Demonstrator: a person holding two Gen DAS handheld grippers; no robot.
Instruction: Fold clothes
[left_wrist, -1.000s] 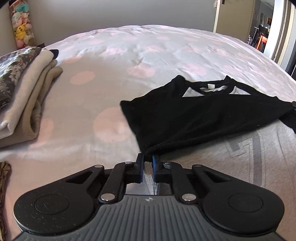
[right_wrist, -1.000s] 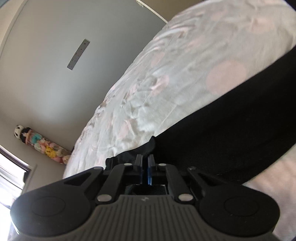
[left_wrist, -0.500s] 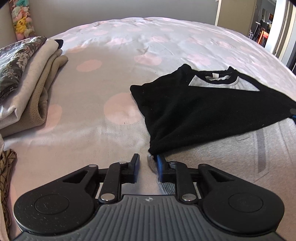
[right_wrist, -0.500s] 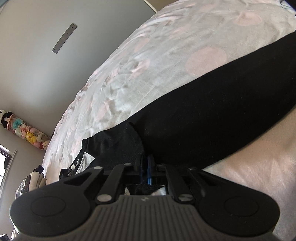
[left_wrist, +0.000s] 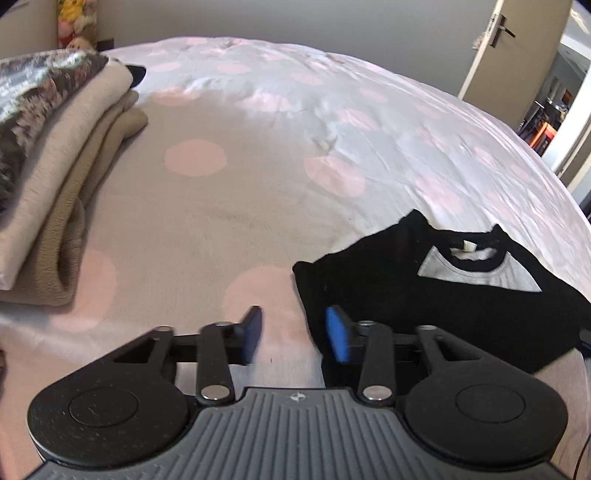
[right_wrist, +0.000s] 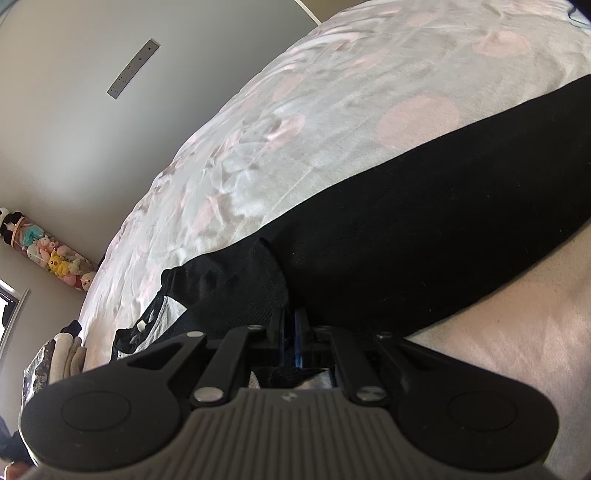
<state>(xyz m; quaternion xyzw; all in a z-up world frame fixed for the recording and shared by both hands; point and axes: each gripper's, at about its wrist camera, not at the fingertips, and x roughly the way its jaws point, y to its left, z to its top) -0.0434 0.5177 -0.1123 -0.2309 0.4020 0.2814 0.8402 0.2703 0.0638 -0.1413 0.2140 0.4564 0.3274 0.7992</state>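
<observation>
Two claws: right claw (right_wrist: 290, 325) on one black shirt (right_wrist: 424, 229)

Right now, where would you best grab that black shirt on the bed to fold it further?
The black shirt lies flat, so I would pinch its left folded edge, coming in low from the left over the bedspread. That edge is free, nothing beside it; the middle offers only flat cloth.

My right tool (right_wrist: 290, 332) covers the spot where it pinches the black shirt (right_wrist: 443, 229). The folded stack (left_wrist: 48, 177) runs off the left edge; the bed's far side (left_wrist: 332, 92) is blurred.
</observation>
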